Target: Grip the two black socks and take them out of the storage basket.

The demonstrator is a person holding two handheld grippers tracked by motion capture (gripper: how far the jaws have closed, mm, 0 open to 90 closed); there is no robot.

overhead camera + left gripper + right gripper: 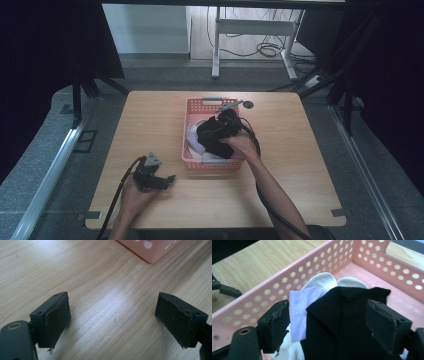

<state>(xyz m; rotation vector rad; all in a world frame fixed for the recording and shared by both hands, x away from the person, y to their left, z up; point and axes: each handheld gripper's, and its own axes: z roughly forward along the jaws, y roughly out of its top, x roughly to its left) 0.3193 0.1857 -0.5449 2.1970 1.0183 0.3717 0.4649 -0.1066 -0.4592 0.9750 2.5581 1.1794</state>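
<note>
Gaping wide, both grippers' fingers [280, 325] empty; R over black cloth [342, 322].

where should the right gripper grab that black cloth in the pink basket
On the raised fold of the black cloth, coming from above: it lies on top of the white pieces in the pink basket, and the open right gripper already straddles that ridge.

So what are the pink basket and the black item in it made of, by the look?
The pink basket looks like moulded plastic: rigid smooth walls, even rows of round holes, slight sheen. The black item looks like soft matte fabric, folding into creases between the open jaws of the right hand-held gripper; the exact weave is not discernible. The lilac and white pieces under it also look like cloth.
</note>
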